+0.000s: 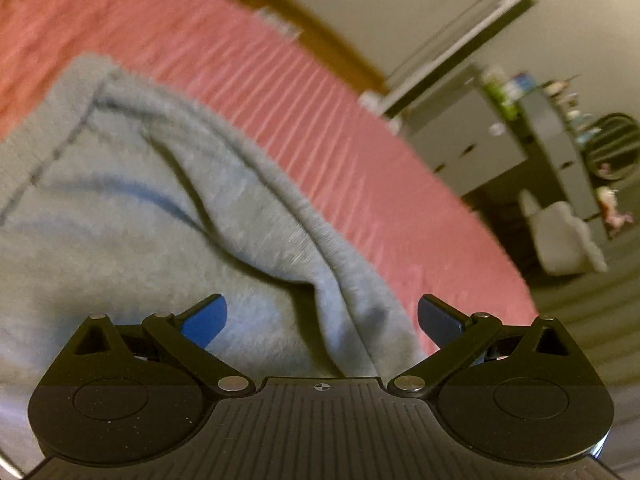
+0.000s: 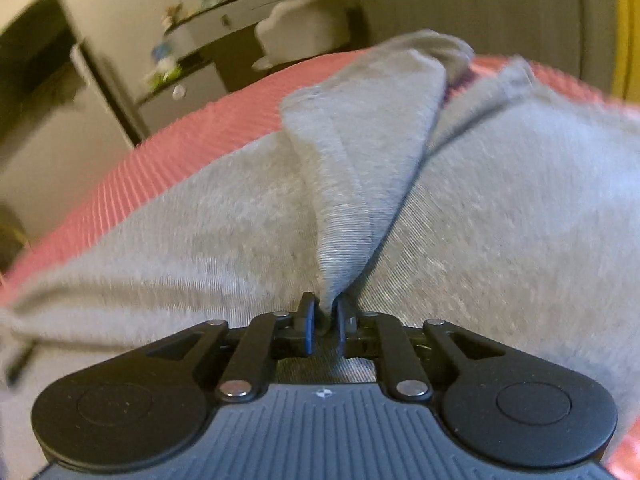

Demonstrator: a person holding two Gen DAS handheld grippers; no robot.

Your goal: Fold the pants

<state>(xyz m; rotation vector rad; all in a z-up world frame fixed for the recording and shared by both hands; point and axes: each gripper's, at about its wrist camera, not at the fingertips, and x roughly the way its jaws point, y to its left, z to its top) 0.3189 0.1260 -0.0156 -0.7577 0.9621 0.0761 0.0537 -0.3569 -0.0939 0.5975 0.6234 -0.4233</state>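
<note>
Grey sweatpants (image 1: 120,240) lie spread over a pink ribbed bedcover (image 1: 320,120), with a raised crease running down toward my left gripper (image 1: 322,316). That gripper hovers over the cloth, wide open, nothing between its blue pads. In the right wrist view the pants (image 2: 500,200) fill the frame over the bedcover (image 2: 180,152). A tented fold (image 2: 360,180) of them runs into my right gripper (image 2: 325,320). Its jaws stand only slightly apart around the fold's tip, with a thin dark gap showing beside the left pad (image 2: 309,322).
The bed's edge curves past on the right in the left wrist view. Beyond it stand a grey cabinet (image 1: 460,148) and a pale upholstered chair (image 1: 560,236). The right wrist view shows a cluttered desk (image 2: 240,20) and that chair (image 2: 304,28) behind the bed.
</note>
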